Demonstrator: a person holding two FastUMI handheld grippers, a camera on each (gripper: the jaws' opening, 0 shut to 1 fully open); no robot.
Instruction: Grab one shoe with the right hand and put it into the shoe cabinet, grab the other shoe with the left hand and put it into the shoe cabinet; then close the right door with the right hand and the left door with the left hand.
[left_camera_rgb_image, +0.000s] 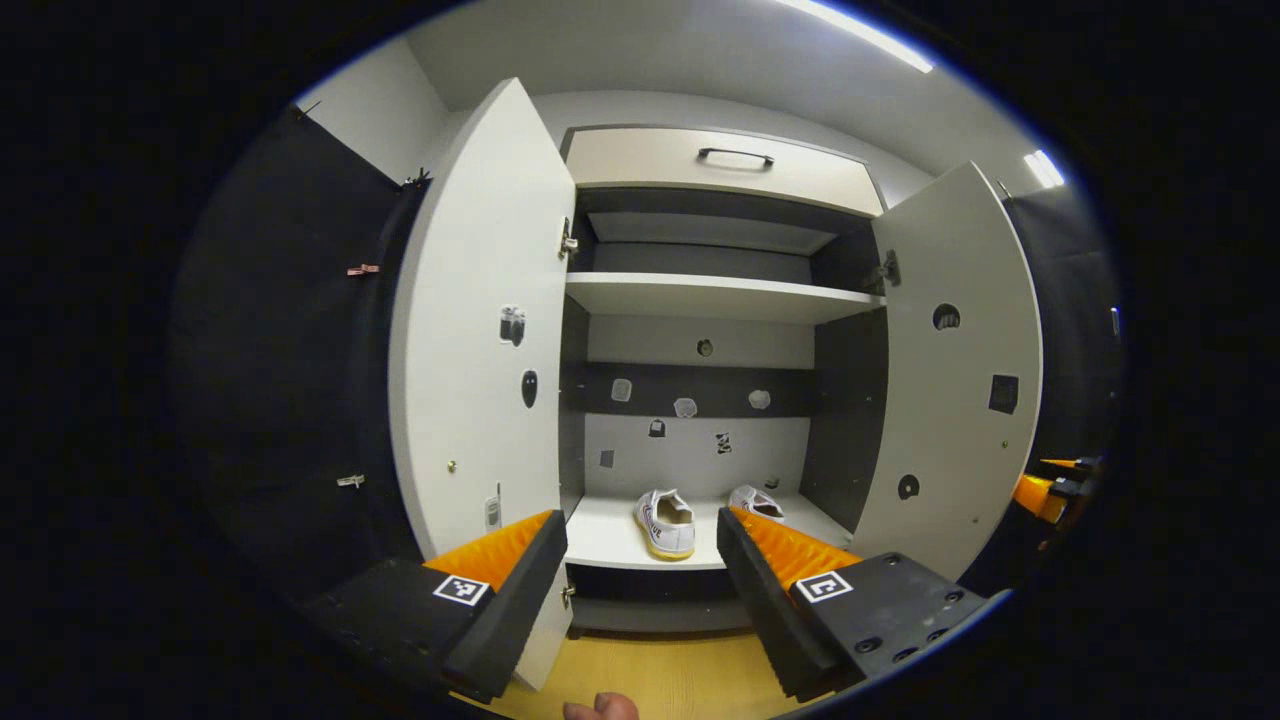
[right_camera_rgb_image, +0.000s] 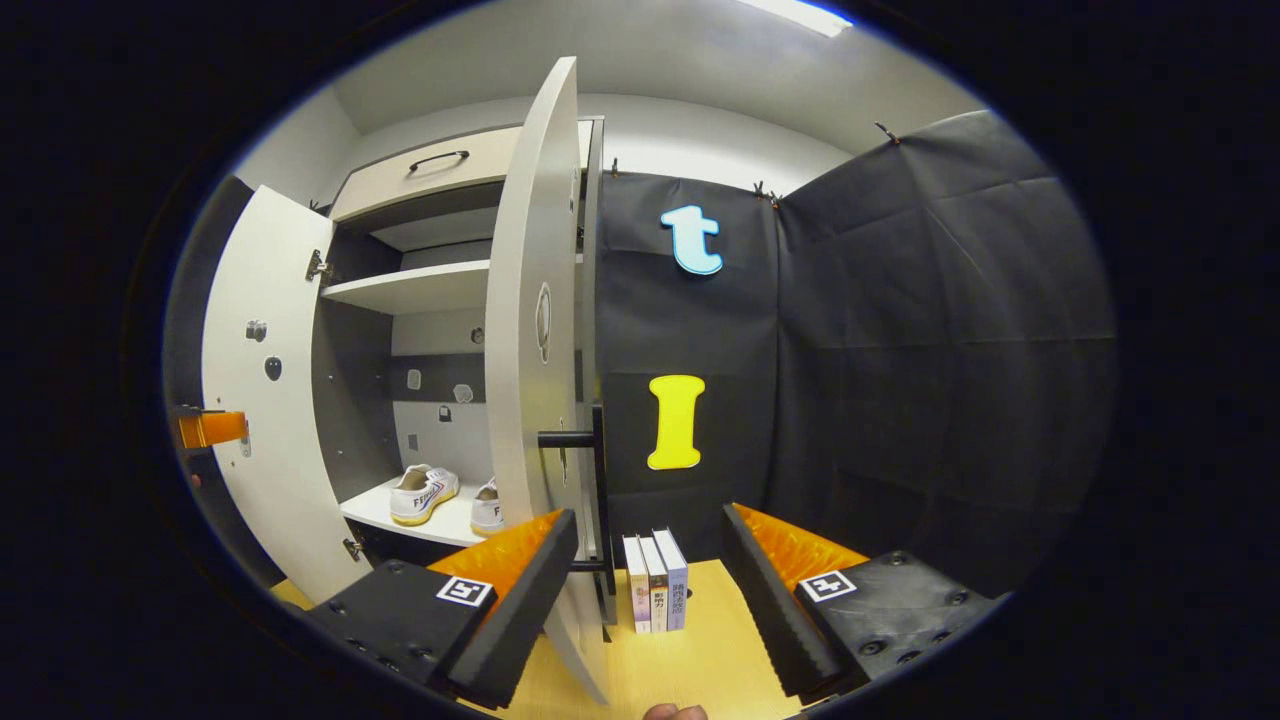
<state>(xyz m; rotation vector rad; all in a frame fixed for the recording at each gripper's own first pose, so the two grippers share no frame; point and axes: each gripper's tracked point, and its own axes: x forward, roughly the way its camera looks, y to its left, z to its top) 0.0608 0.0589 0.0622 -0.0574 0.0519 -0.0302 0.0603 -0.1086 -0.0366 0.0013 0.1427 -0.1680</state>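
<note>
Two white shoes stand side by side on the cabinet's bottom shelf (left_camera_rgb_image: 600, 535), one (left_camera_rgb_image: 667, 522) nearer the middle, the other (left_camera_rgb_image: 755, 502) partly hidden behind my finger. Both doors are swung open: left door (left_camera_rgb_image: 480, 330), right door (left_camera_rgb_image: 960, 370). My left gripper (left_camera_rgb_image: 640, 560) is open and faces the cabinet's interior from a short distance. In the right gripper view the right door (right_camera_rgb_image: 535, 330) shows edge-on, its black handle (right_camera_rgb_image: 570, 438) sticking out just above my open right gripper (right_camera_rgb_image: 640, 590). The shoes (right_camera_rgb_image: 425, 492) sit behind that door.
Three books (right_camera_rgb_image: 655, 580) stand upright on the wooden floor between my right gripper's fingers, against the black wall. A drawer with a dark handle (left_camera_rgb_image: 735, 155) tops the cabinet; a bare upper shelf (left_camera_rgb_image: 720, 295) sits below it. The other gripper shows at the far edge (left_camera_rgb_image: 1050, 490).
</note>
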